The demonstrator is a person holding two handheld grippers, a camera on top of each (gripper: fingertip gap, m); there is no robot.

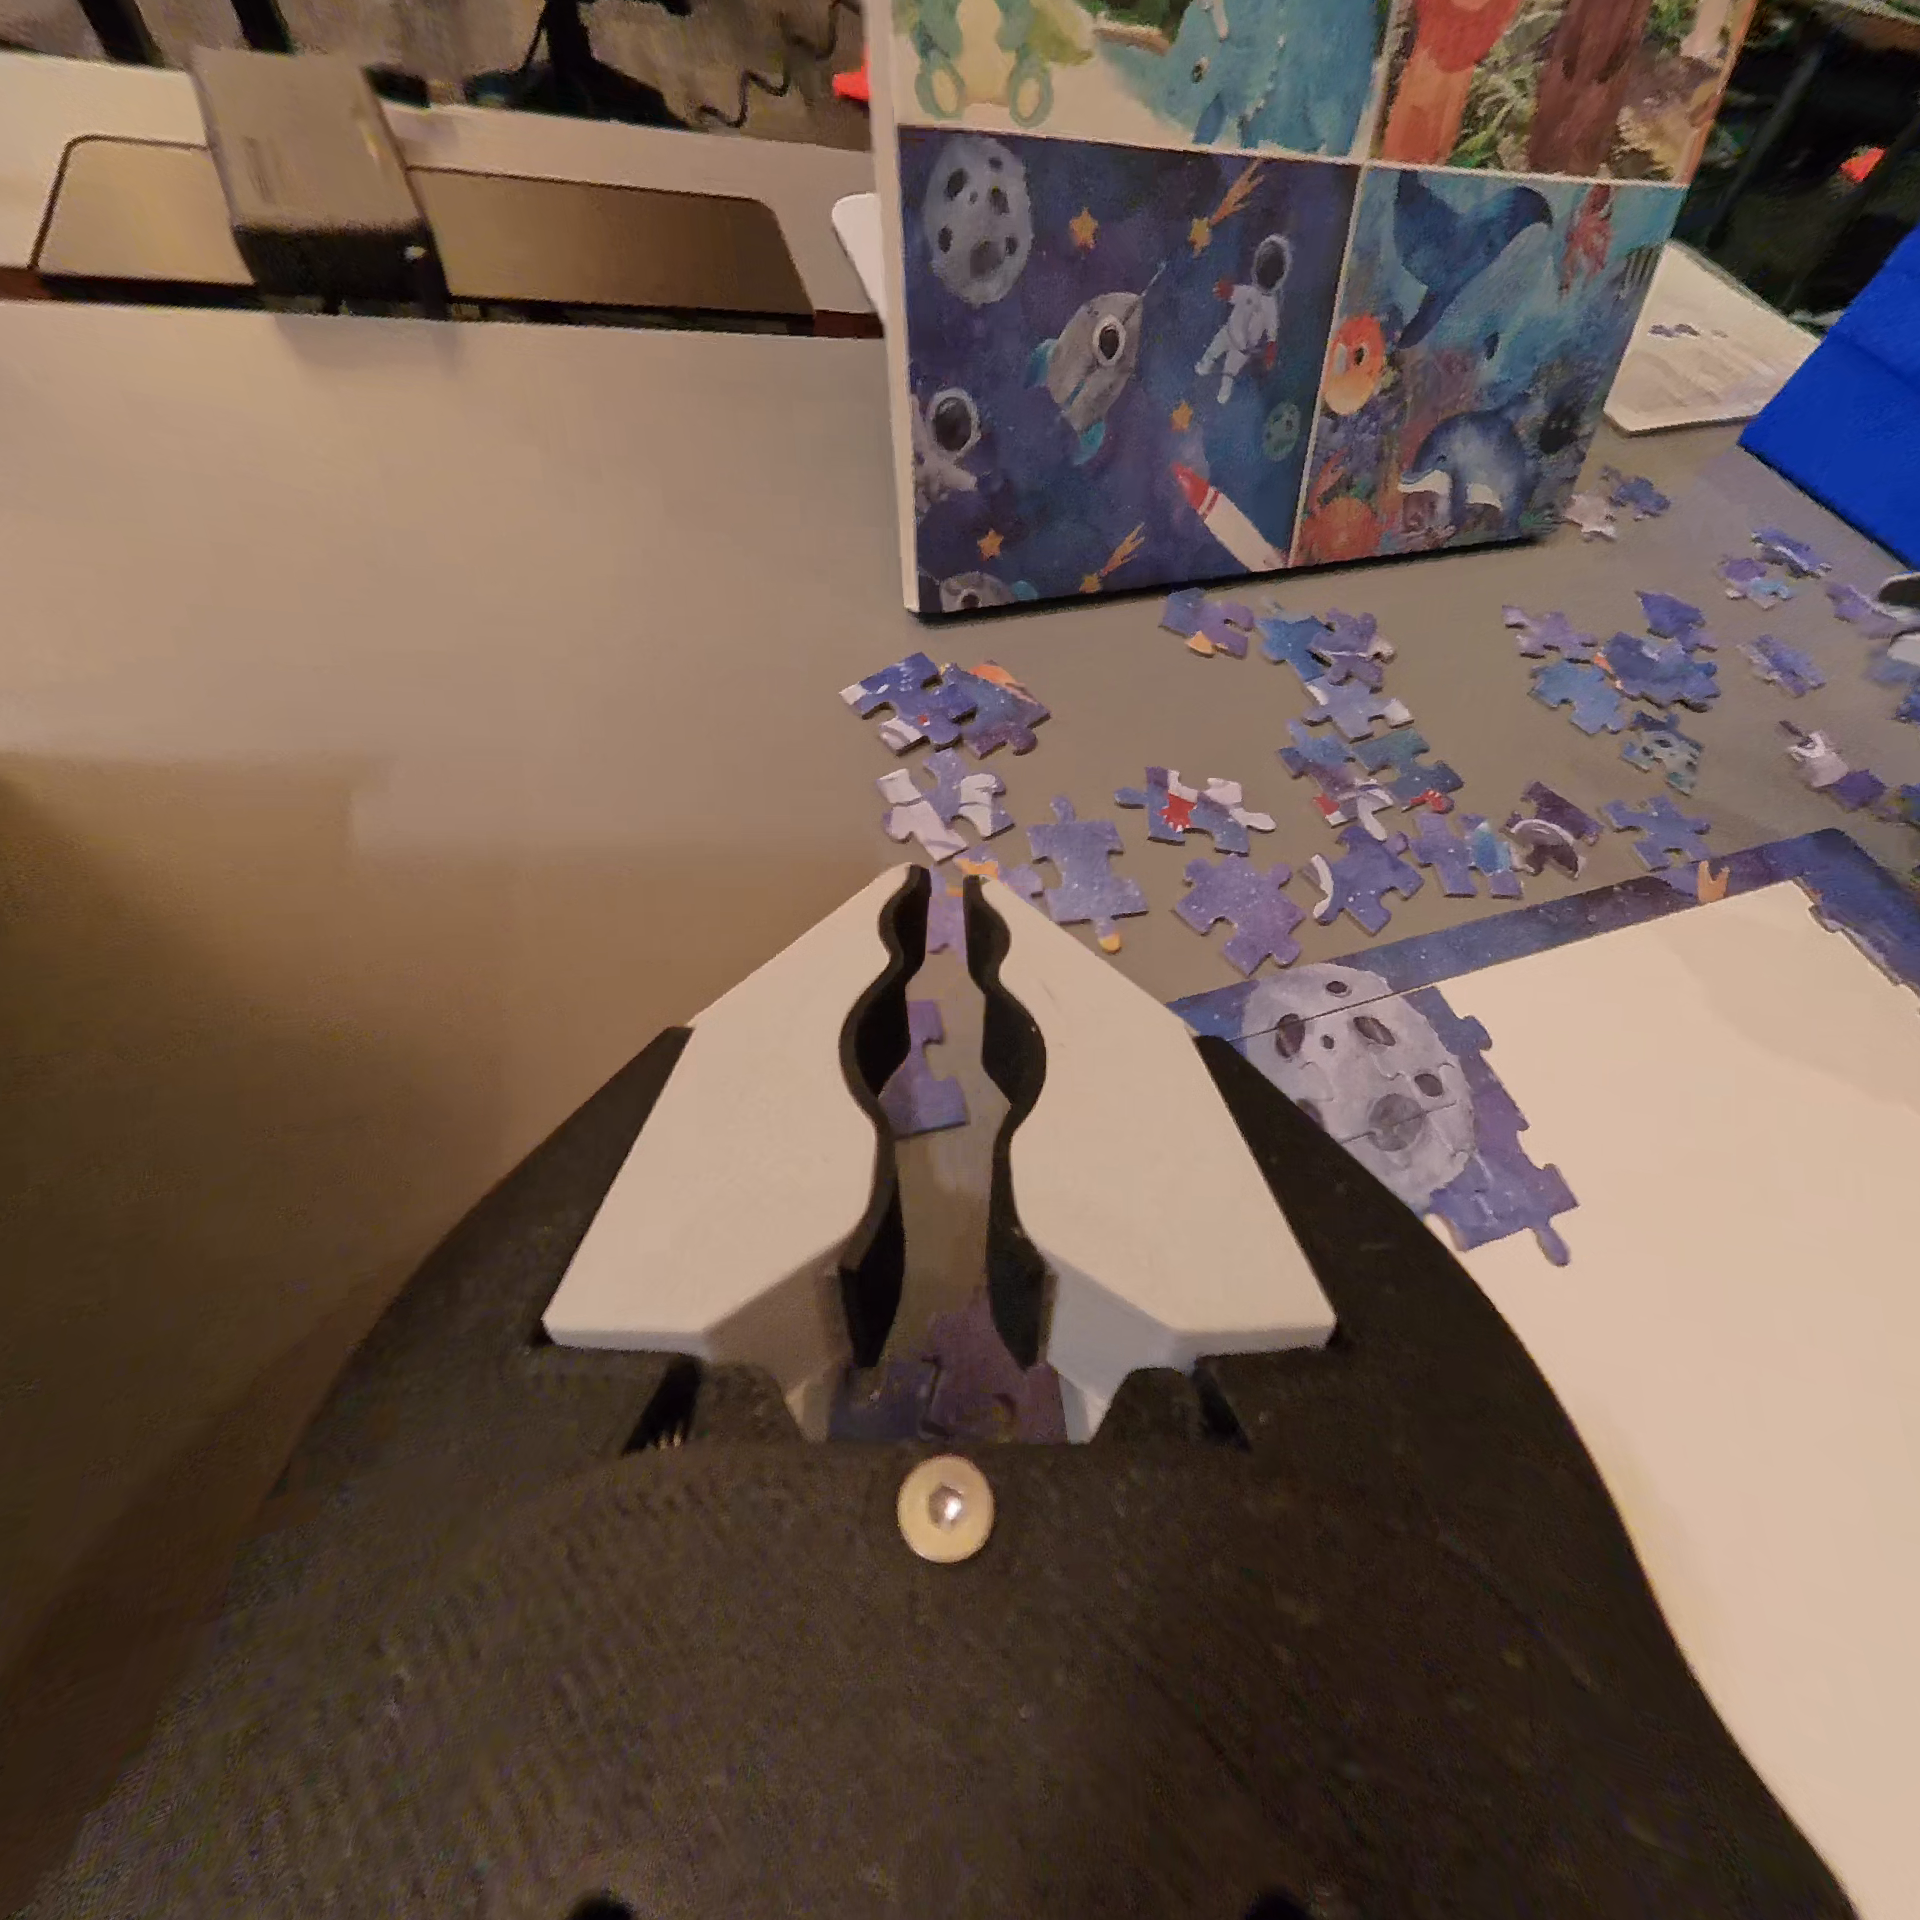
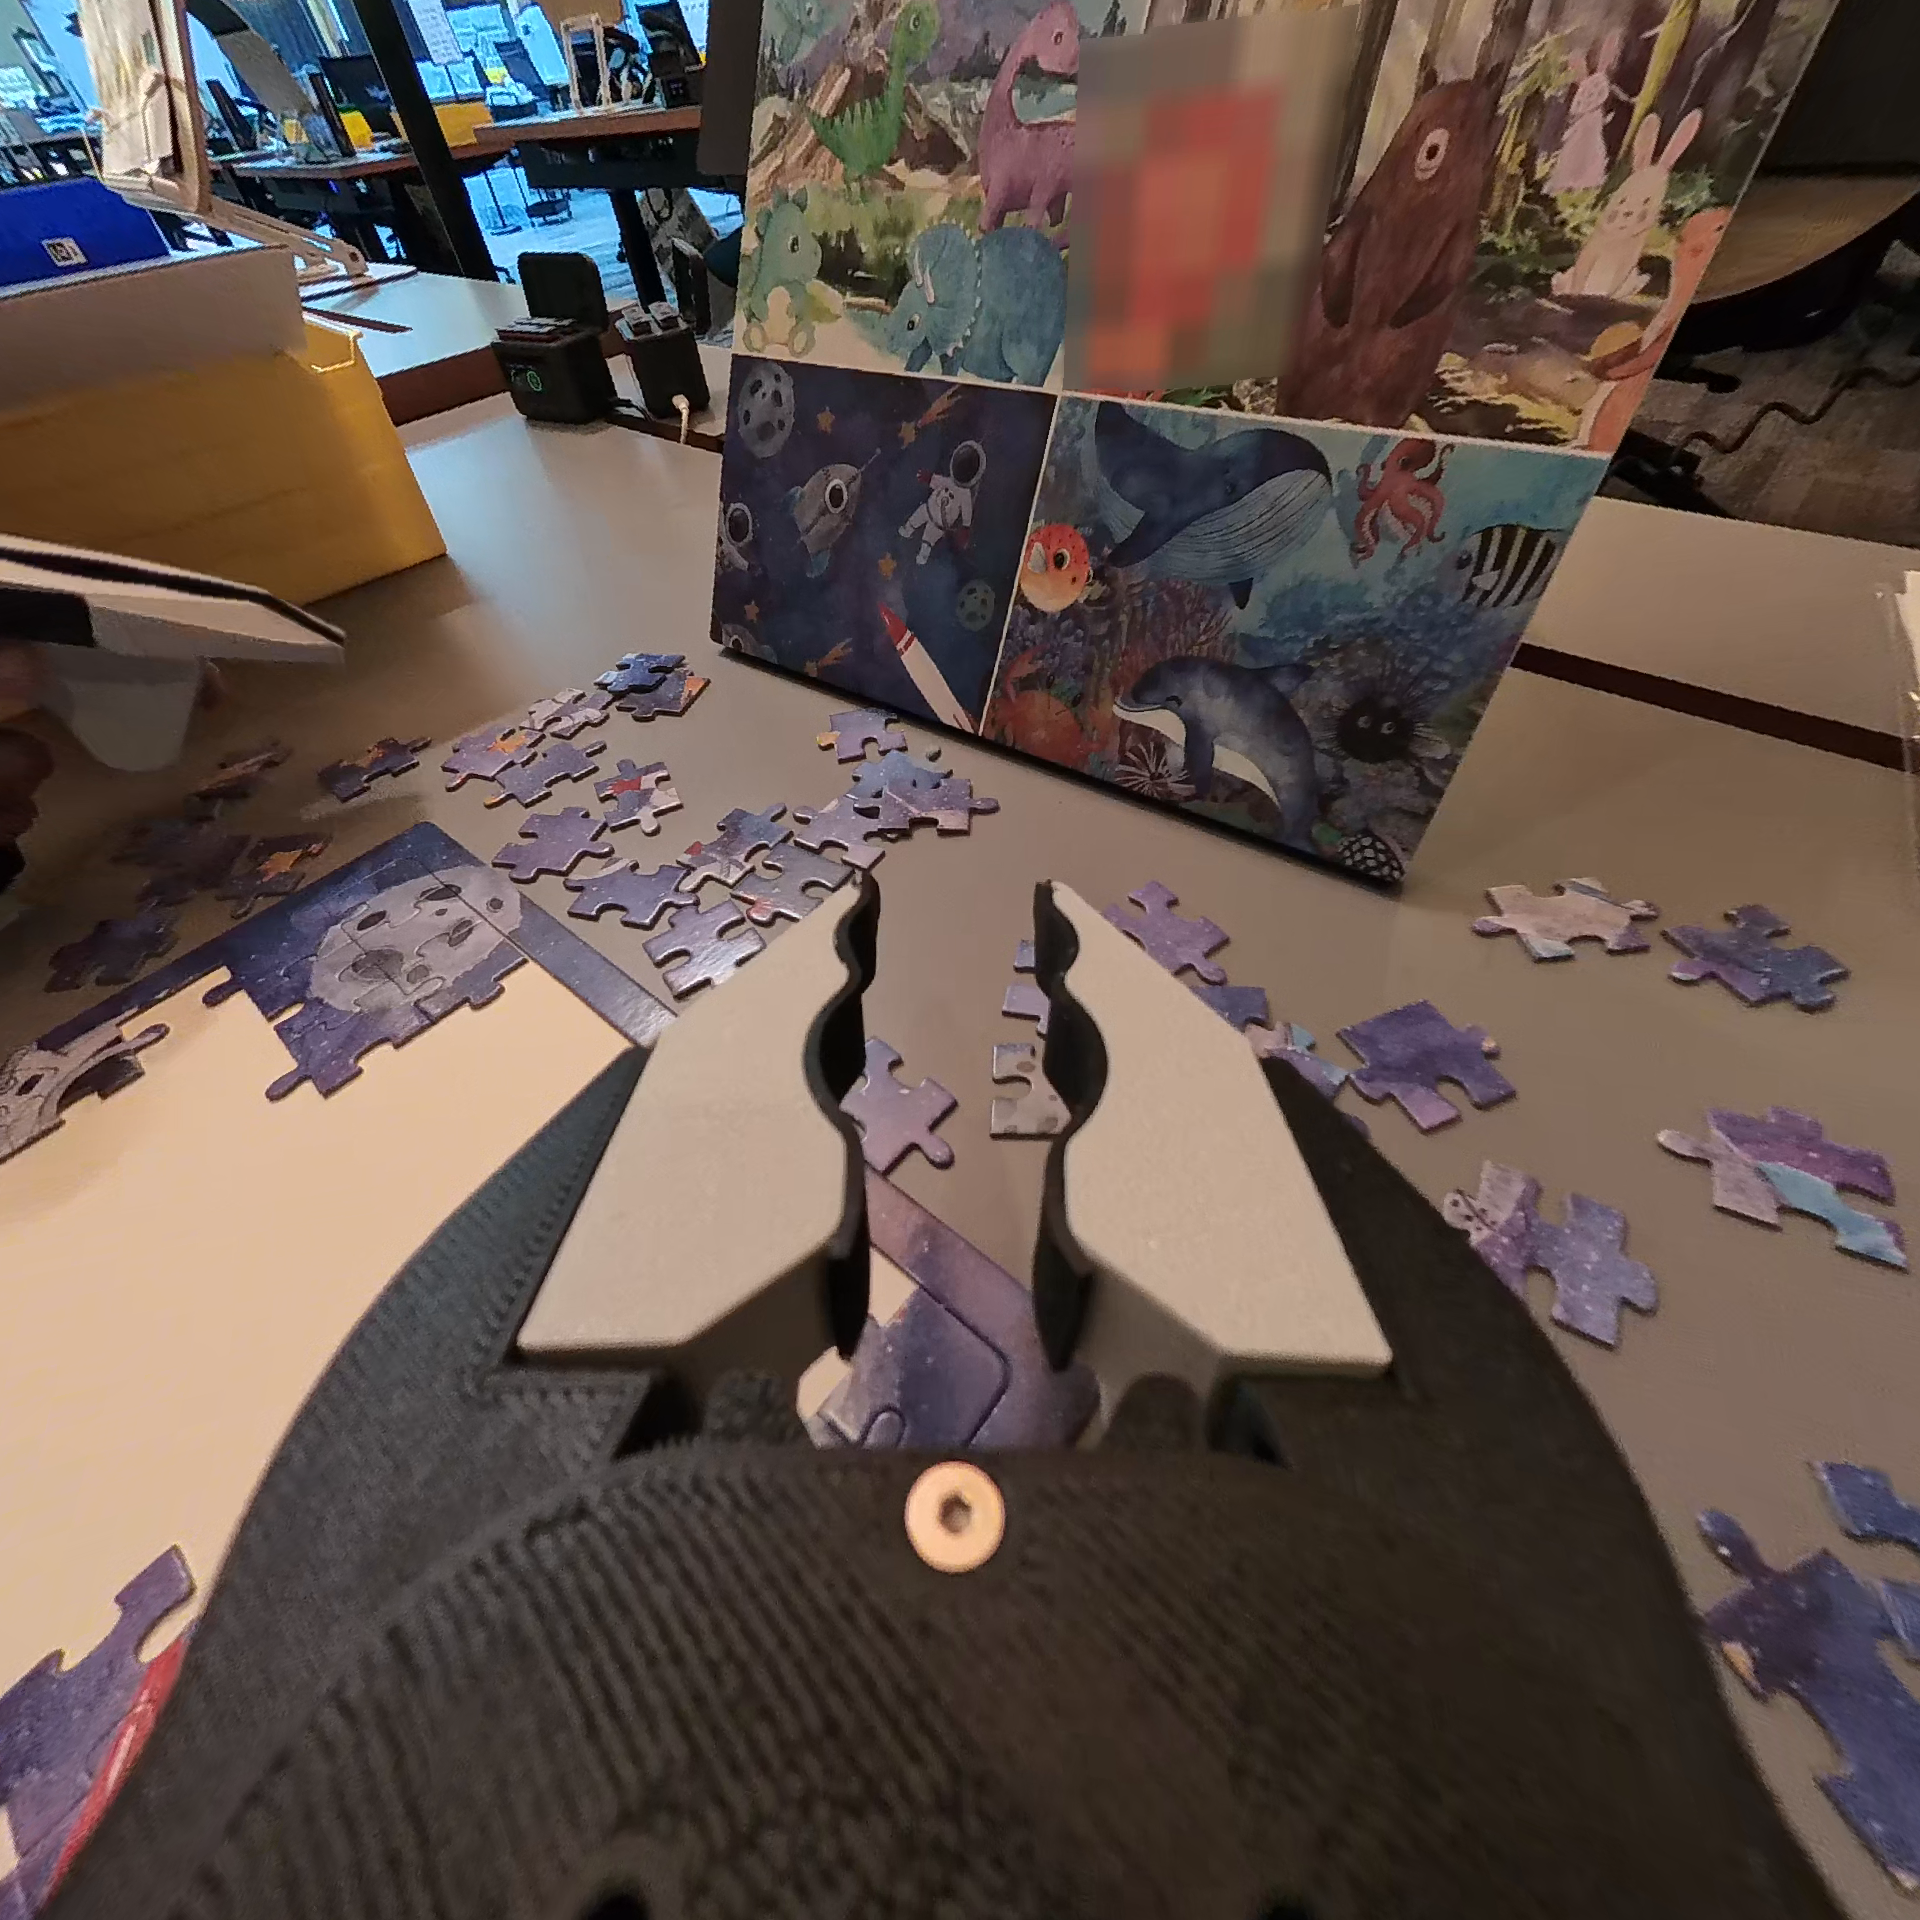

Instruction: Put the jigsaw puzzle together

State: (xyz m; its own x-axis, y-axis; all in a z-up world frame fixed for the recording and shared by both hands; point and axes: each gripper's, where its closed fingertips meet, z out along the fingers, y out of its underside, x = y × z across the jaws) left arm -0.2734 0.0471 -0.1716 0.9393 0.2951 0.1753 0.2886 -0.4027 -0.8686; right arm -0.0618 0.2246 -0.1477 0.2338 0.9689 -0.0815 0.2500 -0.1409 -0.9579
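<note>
Two wrist views over a grey counter (image 1: 520, 571) scattered with purple and blue jigsaw pieces (image 1: 1236, 904). An illustrated puzzle box (image 1: 1247, 364) stands upright behind them. A white puzzle board (image 1: 1714, 1143) lies near me, with a joined moon section (image 1: 1361, 1091) in one corner.

What worries me from here: the pieces are thin and lie flat, several of them overlapping or touching. I judge that a tool coming down among them could push neighbours aside or pick up two at once. The pads are wavy, so a flat piece pinched by its edge might twist or slip out. Both tools are also close to the board, and a careless sweep could break up the joined moon section.

My left tool (image 1: 945, 888) has its fingers almost together, with only a thin slit between the tips. Purple shows in that slit. From this angle I cannot tell whether it is a piece pinched there or pieces lying on the counter below.

My right tool (image 2: 956, 904) stands clearly apart and holds nothing. It hangs over loose pieces just beside the board. A purple piece (image 2: 894, 1107) lies on the counter between its fingers, and a pale piece (image 2: 1023, 1091) lies by the right finger. The pads press on neither.
</note>
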